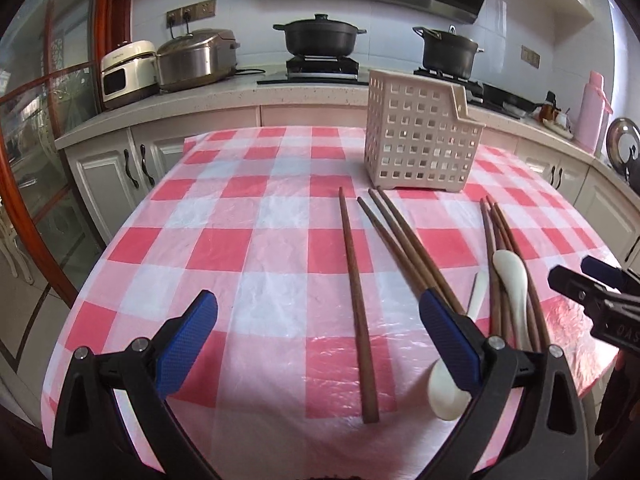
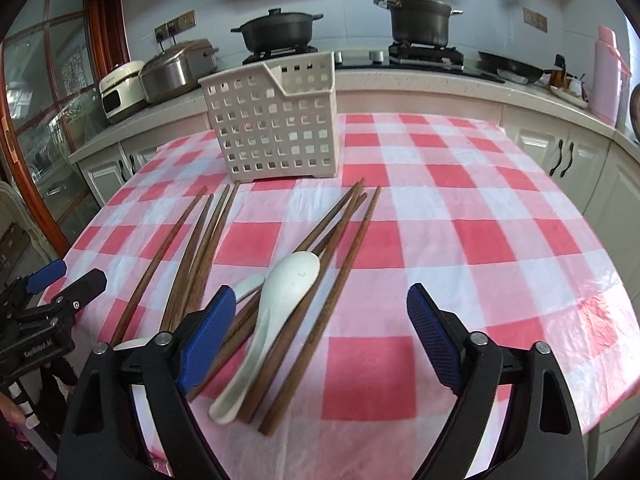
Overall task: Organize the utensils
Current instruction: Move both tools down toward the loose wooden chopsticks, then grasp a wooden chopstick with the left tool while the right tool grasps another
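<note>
left gripper (image 1: 318, 314): fingers wide, empty | right gripper (image 2: 320, 306): fingers wide, empty | chopsticks (image 2: 320, 300), 2 spoons (image 2: 276, 312) centre frame | basket (image 2: 276, 120) upper centre

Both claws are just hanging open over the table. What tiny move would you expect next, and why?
Probably the left gripper drops onto the lone chopstick lying between its open fingers. Nothing is held yet, the basket looks empty, and that chopstick lies apart from the others, easiest to pinch.

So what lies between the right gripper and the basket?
In the right wrist view, wooden chopsticks and a white spoon lie on the checked cloth between the open right gripper and the basket.
</note>
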A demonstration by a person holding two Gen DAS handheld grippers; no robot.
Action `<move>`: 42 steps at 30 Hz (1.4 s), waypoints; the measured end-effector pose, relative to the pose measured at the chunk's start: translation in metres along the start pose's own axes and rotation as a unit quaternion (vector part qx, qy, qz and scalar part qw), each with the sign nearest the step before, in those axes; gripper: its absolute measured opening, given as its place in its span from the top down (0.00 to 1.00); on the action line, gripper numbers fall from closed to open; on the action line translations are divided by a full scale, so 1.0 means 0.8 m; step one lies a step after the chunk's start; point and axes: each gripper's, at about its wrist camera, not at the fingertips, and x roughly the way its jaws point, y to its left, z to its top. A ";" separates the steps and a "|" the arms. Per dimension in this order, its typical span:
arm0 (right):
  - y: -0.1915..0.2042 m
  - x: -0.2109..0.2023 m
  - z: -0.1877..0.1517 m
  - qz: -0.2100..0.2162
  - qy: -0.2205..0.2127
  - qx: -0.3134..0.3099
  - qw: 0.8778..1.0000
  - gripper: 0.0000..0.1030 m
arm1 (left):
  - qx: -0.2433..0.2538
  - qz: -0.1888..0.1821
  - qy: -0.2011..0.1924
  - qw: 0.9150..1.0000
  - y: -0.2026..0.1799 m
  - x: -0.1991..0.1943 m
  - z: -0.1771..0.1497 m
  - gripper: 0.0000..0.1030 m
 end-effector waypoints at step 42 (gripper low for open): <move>-0.042 0.122 0.069 -0.085 0.098 0.027 0.991 0.77 | 0.011 -0.019 0.131 0.991 -0.010 0.163 0.075 0.38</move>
